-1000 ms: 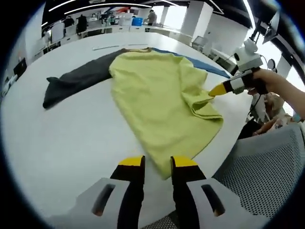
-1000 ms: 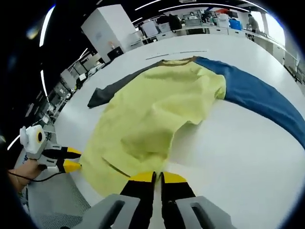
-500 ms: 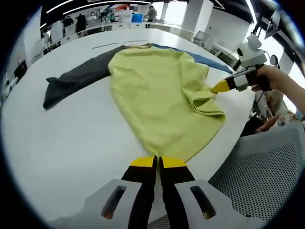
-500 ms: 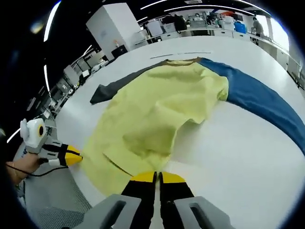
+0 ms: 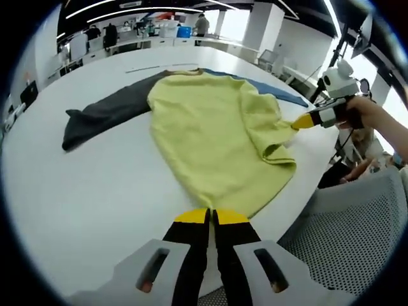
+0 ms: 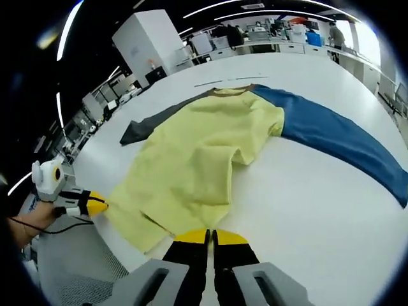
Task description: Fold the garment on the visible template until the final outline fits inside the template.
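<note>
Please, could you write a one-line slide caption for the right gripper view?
Right gripper, jaws shut on the yellow garment's near hem; blue sleeve spread on the white table.

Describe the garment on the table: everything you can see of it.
The garment is a long-sleeved top of soft knit-looking cloth: yellow-green body, one dark grey sleeve, one blue sleeve. It lies flat on the white table, sleeves spread to either side, brownish collar farthest from the grippers. The body's edge below the blue sleeve is rumpled and folded over. The left gripper and right gripper each hold the hem edge, jaws closed.
</note>
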